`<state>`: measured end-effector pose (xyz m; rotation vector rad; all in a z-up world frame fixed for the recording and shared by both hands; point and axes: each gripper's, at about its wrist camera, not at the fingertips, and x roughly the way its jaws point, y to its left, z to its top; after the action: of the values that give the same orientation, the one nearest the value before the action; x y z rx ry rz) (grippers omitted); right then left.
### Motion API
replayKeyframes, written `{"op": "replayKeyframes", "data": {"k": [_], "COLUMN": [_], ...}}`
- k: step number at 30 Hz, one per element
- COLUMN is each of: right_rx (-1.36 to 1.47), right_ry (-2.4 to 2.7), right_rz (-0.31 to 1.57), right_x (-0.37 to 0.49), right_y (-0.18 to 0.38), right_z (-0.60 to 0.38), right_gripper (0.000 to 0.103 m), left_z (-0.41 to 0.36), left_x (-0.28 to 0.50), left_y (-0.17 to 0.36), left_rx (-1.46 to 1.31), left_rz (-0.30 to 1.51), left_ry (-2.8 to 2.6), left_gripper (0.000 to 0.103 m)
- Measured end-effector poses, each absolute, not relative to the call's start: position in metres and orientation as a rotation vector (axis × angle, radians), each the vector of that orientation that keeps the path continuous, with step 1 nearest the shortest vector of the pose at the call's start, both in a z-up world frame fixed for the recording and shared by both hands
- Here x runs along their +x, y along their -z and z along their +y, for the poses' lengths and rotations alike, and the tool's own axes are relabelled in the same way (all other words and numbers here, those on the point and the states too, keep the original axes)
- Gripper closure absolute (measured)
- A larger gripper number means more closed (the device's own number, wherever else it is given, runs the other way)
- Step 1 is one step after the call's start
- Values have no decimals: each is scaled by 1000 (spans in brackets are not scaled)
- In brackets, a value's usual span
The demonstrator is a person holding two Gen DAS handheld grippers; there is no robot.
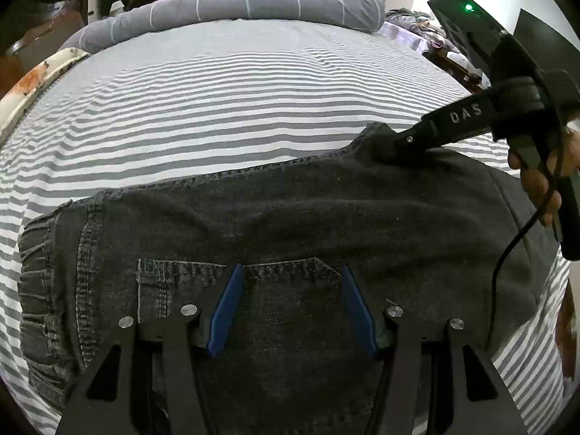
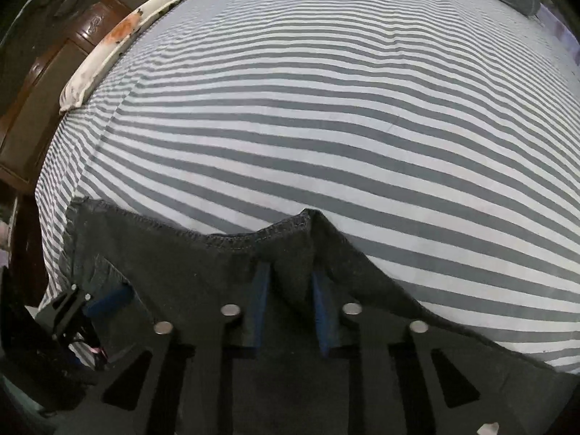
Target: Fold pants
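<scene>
The pants lie on the bed sheet, filling the left wrist view from 9 to 3 o'clock, with the bolster behind at 12. The left gripper stands over the pocket at 6 o'clock. The right gripper, at 2 o'clock there, seems pinched on the pants' far edge.

Dark grey pants lie across the striped bedsheet; the left gripper hangs over the back pocket, blue fingers apart; the right gripper pinches the far hem; a grey bolster lies beyond.
</scene>
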<state>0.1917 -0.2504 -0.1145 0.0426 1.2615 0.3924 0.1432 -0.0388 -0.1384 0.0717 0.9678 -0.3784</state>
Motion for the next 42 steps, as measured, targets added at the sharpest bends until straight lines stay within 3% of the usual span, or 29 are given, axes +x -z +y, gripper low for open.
{"op": "replayKeyframes", "data": {"k": [4, 9, 17, 20, 24, 28, 33, 42], "right_rx": [16, -19, -17, -40, 87, 222, 351, 536], "right_ry": [-396, -342, -298, -291, -261, -262, -170, 87], "right_rz": [1189, 1137, 1145, 1137, 1084, 997, 942, 894], "right_x": [190, 200, 212, 211, 196, 160, 95, -26], "right_y": [100, 95, 116, 115, 96, 72, 62, 71], "right_z": [-249, -252, -247, -239, -254, -286, -362, -544], "right_gripper": [99, 100, 100, 92, 65, 64, 64, 62], "left_z": [-35, -24, -11, -17, -21, -29, -57, -146], "left_x": [137, 126, 121, 120, 118, 113, 103, 89], "left_y": [127, 112, 138, 141, 137, 112, 79, 74], "left_rx": [53, 55, 100, 129, 148, 140, 109, 74], "left_rz": [956, 923, 992, 987, 983, 936, 885, 972], "left_ry": [364, 349, 305, 292, 296, 321, 389, 571], "left_gripper": [46, 46, 46, 46, 46, 46, 37, 37]}}
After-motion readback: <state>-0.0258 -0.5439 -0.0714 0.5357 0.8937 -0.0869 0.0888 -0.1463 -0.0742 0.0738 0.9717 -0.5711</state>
